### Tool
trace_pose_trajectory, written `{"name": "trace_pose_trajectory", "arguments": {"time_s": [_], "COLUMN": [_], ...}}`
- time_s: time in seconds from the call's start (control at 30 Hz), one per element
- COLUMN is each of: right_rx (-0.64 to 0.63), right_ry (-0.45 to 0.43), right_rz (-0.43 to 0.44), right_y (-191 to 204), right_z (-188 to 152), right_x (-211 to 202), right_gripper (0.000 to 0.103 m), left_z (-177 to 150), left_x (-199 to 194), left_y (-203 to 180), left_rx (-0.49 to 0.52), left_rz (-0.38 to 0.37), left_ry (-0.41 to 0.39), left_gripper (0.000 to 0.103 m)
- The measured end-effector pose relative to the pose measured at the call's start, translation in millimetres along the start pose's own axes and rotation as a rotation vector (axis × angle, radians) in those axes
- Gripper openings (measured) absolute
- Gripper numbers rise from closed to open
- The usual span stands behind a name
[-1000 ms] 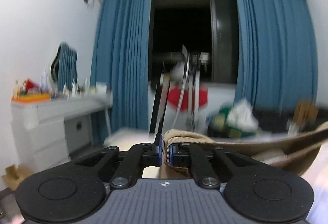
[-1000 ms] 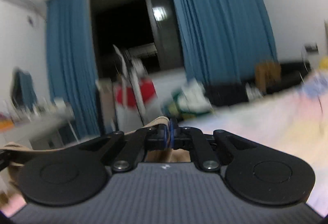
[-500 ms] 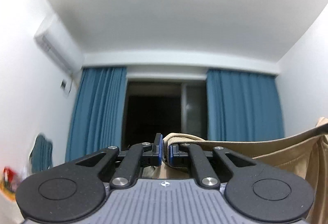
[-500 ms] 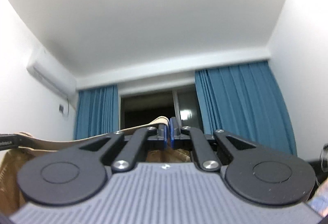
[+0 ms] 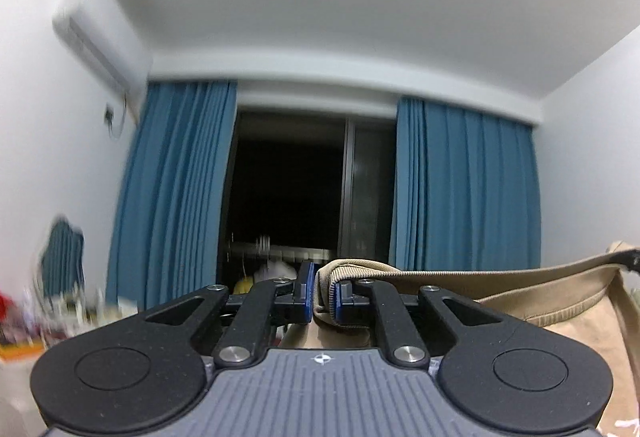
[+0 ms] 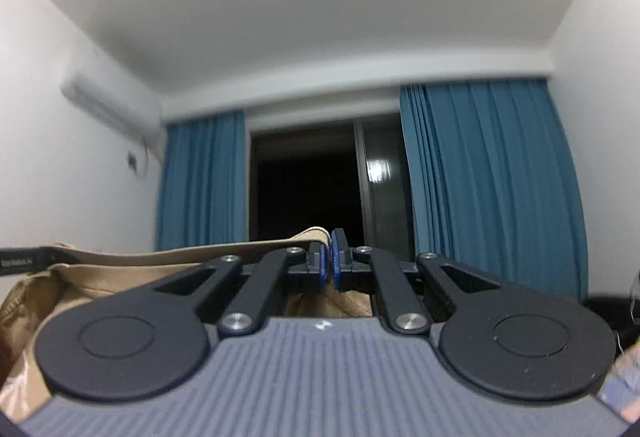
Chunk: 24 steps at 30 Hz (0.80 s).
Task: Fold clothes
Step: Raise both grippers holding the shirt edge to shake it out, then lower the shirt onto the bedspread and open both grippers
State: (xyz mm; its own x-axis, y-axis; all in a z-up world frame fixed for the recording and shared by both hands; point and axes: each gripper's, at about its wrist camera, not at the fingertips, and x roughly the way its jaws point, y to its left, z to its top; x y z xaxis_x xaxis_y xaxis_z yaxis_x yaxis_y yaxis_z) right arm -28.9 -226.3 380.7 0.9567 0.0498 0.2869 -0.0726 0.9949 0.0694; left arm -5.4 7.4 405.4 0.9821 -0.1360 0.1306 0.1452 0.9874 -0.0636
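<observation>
A tan garment [image 5: 500,289] with a ribbed hem is held up in the air between both grippers. My left gripper [image 5: 323,291] is shut on one end of the ribbed edge; the cloth stretches off to the right and hangs below. My right gripper [image 6: 327,263] is shut on the other end of the same garment [image 6: 120,269], which runs left and hangs down. The tip of the other gripper shows at the far edge of each view. Both views point up toward the ceiling and window.
Blue curtains [image 5: 176,197] flank a dark window [image 5: 288,189]. A white air conditioner [image 5: 92,45] sits high on the left wall. A cluttered white dresser [image 5: 24,321] shows blurred at the lower left. The surface below is hidden.
Both grippers swung up with the garment from a level room view to the ceiling, and have now tipped back down a little so more of the window and curtains shows.
</observation>
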Motion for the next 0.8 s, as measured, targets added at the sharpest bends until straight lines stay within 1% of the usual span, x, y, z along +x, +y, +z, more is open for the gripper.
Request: {"name": "trace_pose_trajectory", "arguments": {"time_s": [0.1,0.17,0.23,0.3,0.37,0.47,0.6,0.63,0.73,0.77,0.8], "right_rx": [-0.015,-0.011,0.003,0.012,0.014,0.022,0.062,0.074,0.106,0.117,0.134], "right_ry": [0.073,0.116,0.155,0.189,0.234,0.347,0.554,0.604,0.737,0.781,0.828], "right_rz": [-0.033,-0.057,-0.075,-0.085,-0.095,-0.114,-0.124,-0.128,-0.137,-0.144,-0.154], "right_y": [-10,-17,-25,-36,-48,-68,-91,-95,-105,-108,-110], "right_z": [-58,-101,-151,-204,-266,-364,-495,-526,-595,-612,-626], "right_x": [49,81,113,151,191,252,319,325,341,344,349], "right_gripper": [0.006,0.006,0.006,0.006,0.006,0.007,0.006,0.006,0.006,0.006,0.006], "left_z": [-56,-98,-146,-196,-258,-359,-486,-516,-589,-607,-621], "left_x": [66,114,166,219,272,347,430,450,491,501,504], "left_y": [8,16,26,32,34,38,51,54,62,65,65], "left_rx": [-0.027,-0.043,-0.047,-0.046,-0.024,0.0,-0.014,-0.022,-0.038,-0.033,-0.026], "left_rz": [0.0,-0.001,0.002,0.003,0.008,0.021,0.05,0.055,0.059,0.056,0.056], "left_ry": [0.083,0.129,0.176,0.226,0.285,0.393,0.541,0.582,0.692,0.729,0.751], "left_gripper": [0.011,0.013,0.016,0.016,0.016,0.017,0.017,0.02,0.021,0.021,0.023]}}
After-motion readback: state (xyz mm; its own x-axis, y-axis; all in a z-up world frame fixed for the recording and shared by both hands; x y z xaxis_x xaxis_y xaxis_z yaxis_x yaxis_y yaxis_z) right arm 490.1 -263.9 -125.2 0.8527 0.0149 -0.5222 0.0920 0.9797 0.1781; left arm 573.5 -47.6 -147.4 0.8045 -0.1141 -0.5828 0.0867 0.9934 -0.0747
